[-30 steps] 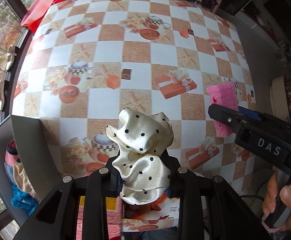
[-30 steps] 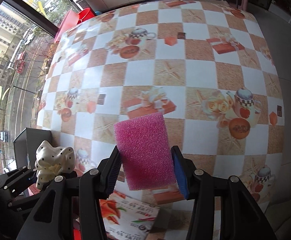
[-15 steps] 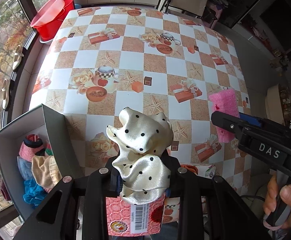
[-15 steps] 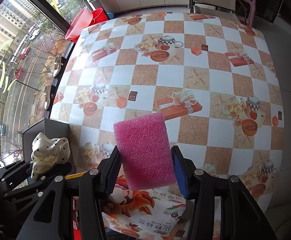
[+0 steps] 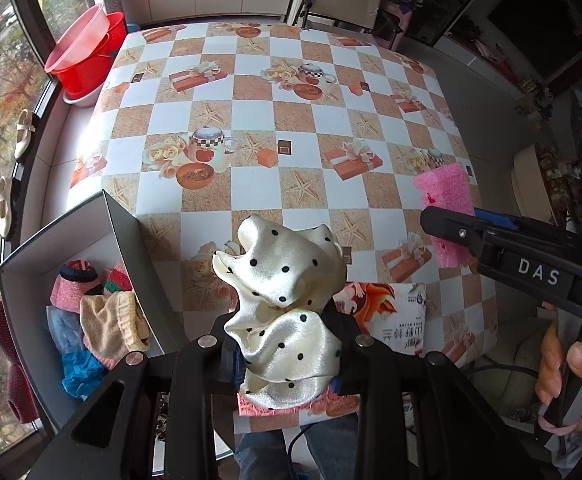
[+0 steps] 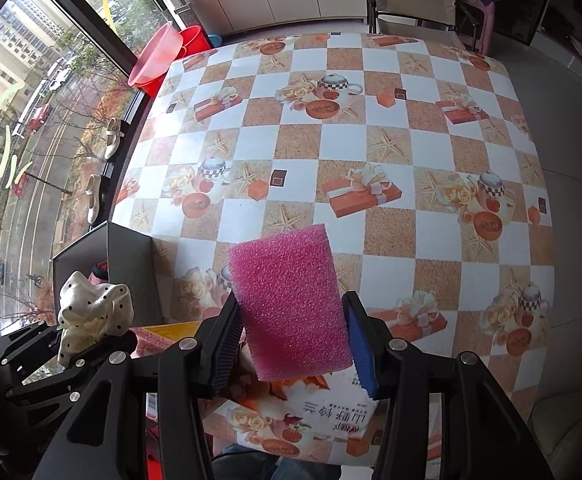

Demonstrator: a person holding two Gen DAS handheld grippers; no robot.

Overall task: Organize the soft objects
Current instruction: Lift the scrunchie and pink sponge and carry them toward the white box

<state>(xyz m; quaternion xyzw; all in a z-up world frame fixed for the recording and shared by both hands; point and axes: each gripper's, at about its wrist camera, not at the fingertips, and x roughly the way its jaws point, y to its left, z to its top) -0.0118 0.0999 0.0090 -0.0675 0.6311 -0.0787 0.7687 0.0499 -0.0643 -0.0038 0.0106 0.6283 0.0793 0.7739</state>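
One scrunchie (image 5: 287,292), one sponge (image 6: 291,304) — one box (image 5: 131,248), two basins (image 5: 87,56), two grippers (image 6: 291,344).

The right gripper (image 6: 291,344) clamps a pink sponge (image 6: 289,306) upright above the checkered table (image 6: 371,168); at near left the left gripper (image 6: 87,344) pinches a polka-dot scrunchie (image 6: 93,314) (cream satin) beside a dark box (image 6: 131,256).

left tool (image 5: 287,344) clamped, right tool (image 6: 291,344) clamped
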